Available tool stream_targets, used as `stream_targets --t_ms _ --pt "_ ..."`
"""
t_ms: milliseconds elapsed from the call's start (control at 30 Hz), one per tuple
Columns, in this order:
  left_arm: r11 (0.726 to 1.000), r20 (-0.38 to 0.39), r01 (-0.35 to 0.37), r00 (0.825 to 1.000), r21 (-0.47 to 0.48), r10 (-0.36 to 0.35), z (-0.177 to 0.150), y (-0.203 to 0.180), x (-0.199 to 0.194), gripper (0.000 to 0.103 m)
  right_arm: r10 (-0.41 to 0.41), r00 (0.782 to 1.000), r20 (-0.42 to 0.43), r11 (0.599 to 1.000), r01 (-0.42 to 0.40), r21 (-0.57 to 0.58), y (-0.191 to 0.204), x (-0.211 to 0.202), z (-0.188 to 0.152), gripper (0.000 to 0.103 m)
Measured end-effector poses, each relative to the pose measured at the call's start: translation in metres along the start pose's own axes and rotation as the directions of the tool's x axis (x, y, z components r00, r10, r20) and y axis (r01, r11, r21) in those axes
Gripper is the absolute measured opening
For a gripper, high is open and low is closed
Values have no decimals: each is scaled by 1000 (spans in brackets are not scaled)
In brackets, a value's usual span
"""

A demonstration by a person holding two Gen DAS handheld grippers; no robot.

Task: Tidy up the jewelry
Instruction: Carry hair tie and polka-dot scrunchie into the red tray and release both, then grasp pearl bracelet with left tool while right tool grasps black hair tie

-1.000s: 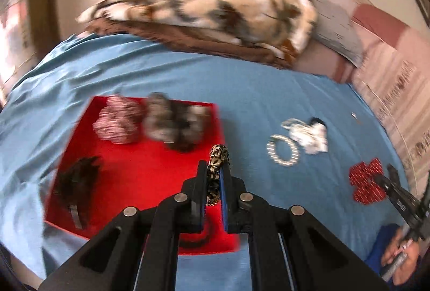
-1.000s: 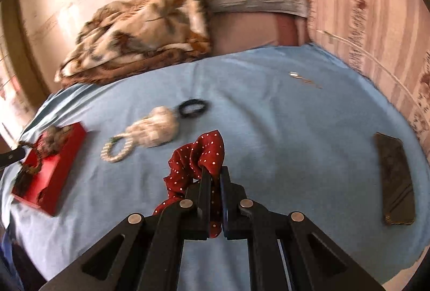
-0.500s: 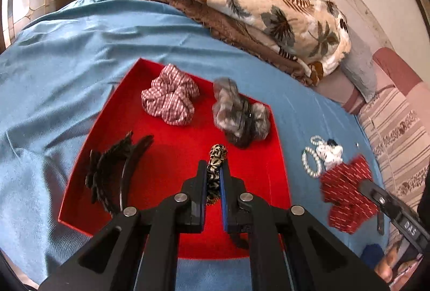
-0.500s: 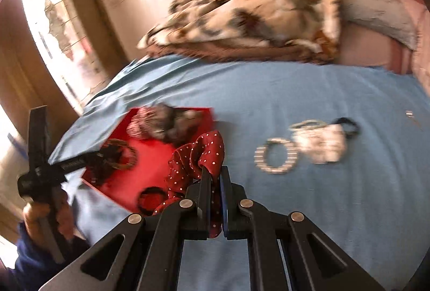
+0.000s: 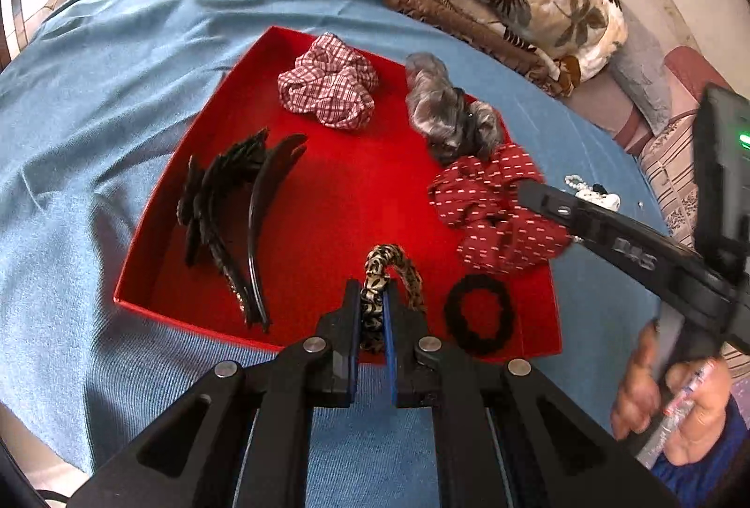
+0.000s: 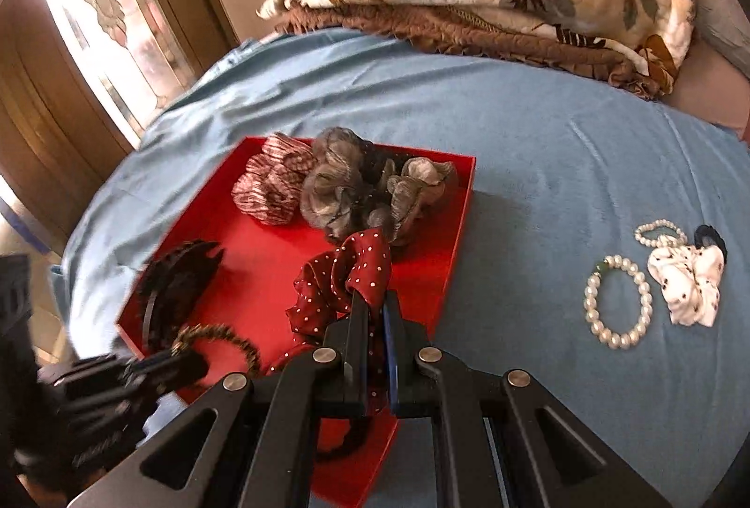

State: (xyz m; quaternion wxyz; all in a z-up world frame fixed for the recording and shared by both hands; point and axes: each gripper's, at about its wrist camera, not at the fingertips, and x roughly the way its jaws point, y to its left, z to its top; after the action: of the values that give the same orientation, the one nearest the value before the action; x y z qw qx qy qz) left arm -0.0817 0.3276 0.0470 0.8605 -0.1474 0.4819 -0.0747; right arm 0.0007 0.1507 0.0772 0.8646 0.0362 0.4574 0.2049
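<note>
Both of your grippers have closed in over the red tray (image 5: 154, 227) since a second ago — the right one was then out over the blue bedspread (image 6: 539, 142), well apart from it. You hold the loads above the tray floor, I judge, so that each falls inside the walls on release. Your right gripper (image 6: 372, 311) is clamped on the red dotted scrunchie (image 6: 342, 273), which hangs at the tray's right side, just beside the grey scrunchie (image 6: 347, 189). Your left gripper (image 5: 372, 302) is pinched on the leopard-print hair tie (image 5: 391, 269) over the near edge, near the black hair tie (image 5: 478, 313). Checked scrunchie (image 5: 328, 88) and black hair clips (image 5: 225, 217) already lie inside. Outstanding on the bedspread — pearl bracelet (image 6: 616, 302) and white scrunchie (image 6: 689, 287)
</note>
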Motion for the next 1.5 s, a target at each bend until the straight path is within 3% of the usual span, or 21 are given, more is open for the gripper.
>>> stream_targets --t_ms 333,400,600,967,1200,1500 --pt "999 48 -6 999 39 4 -2 -9 -7 10 -61 998 -10 997 60 -44 1 11 4 8" --pt "999 66 -13 998 47 10 -1 -12 -9 17 -67 998 -7 997 66 -46 1 10 4 9" --pt "997 146 -29 989 65 19 0 -18 -18 45 -55 998 17 997 56 -45 1 0 4 32" --pt "994 223 -81 973 77 62 1 -22 -22 53 -30 997 70 999 31 -14 -16 -38 -5 46" --pt "994 233 -92 970 62 75 2 -24 -21 54 -96 992 86 995 93 38 -72 -76 -36 53" --pt "989 250 -120 963 83 96 -6 -43 -18 54 -244 968 59 947 225 228 -191 -127 -86 53"
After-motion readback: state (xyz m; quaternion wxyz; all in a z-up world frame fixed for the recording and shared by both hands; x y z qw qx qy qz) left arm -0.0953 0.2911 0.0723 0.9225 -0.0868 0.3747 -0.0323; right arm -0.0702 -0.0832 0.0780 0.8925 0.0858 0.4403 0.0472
